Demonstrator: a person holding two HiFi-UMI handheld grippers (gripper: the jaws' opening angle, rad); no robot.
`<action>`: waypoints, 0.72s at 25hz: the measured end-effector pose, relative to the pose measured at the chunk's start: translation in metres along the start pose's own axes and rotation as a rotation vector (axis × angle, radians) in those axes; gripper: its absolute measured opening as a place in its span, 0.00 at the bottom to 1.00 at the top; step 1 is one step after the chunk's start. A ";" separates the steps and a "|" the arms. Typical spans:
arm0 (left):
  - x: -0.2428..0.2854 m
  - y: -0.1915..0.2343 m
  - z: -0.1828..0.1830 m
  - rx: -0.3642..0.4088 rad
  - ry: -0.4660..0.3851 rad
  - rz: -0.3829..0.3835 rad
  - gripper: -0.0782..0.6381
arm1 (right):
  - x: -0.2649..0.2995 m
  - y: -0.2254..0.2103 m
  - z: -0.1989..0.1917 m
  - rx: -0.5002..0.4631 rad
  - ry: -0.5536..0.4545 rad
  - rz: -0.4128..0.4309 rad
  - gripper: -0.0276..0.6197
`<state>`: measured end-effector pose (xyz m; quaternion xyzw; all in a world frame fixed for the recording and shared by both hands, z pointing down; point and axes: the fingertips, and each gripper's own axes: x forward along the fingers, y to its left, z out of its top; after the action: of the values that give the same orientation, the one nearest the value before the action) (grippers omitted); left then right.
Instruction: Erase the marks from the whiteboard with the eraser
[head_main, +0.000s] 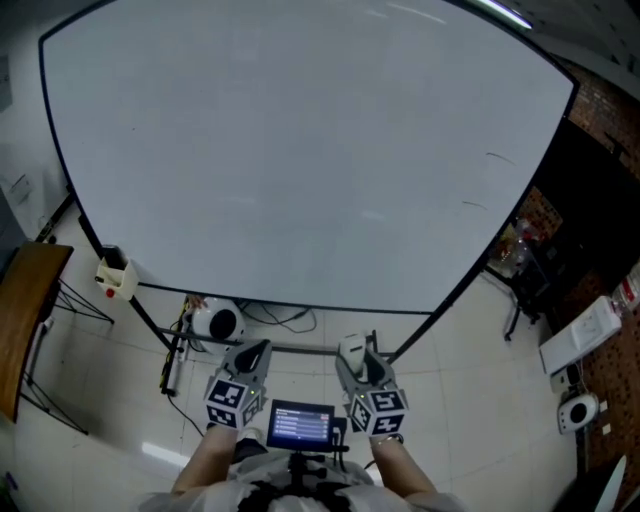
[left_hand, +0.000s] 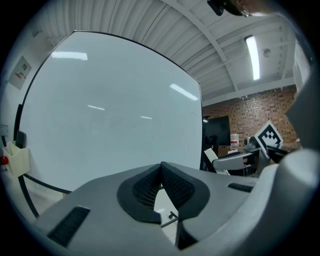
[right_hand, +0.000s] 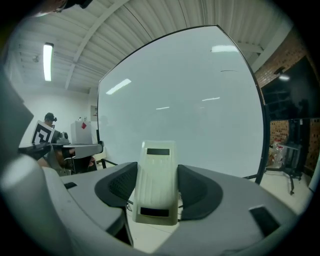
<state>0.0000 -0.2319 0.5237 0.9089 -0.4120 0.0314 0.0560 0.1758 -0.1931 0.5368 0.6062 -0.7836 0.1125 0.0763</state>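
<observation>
Board (head_main: 300, 150) looks mostly clean, just a couple faint marks (head_main: 500, 157) left near its right edge. Your right gripper (right_hand: 156, 184) pinches the eraser (right_hand: 157, 167) below the board. Your left gripper (left_hand: 161, 174) is pressed together, empty.

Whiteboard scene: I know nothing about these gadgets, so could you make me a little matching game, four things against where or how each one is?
Things:
1. eraser
2. left gripper
3. pen marks
4. cream box

Places or states:
A. near the whiteboard, by its right edge
B. clamped in the right gripper
C. jaws together, holding nothing
D. at the board's lower left corner

Pairs: 1-B, 2-C, 3-A, 4-D
</observation>
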 end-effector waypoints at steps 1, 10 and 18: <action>-0.001 -0.013 -0.001 0.004 -0.004 0.005 0.10 | -0.009 -0.005 -0.004 -0.003 0.003 0.010 0.45; -0.027 -0.109 -0.006 0.043 -0.025 0.044 0.10 | -0.081 -0.031 -0.032 -0.020 0.021 0.070 0.45; -0.046 -0.116 0.003 0.101 -0.022 0.040 0.10 | -0.105 -0.029 -0.039 0.024 0.011 0.059 0.45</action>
<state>0.0576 -0.1222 0.5072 0.9026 -0.4284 0.0433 0.0048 0.2299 -0.0914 0.5502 0.5830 -0.7993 0.1277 0.0700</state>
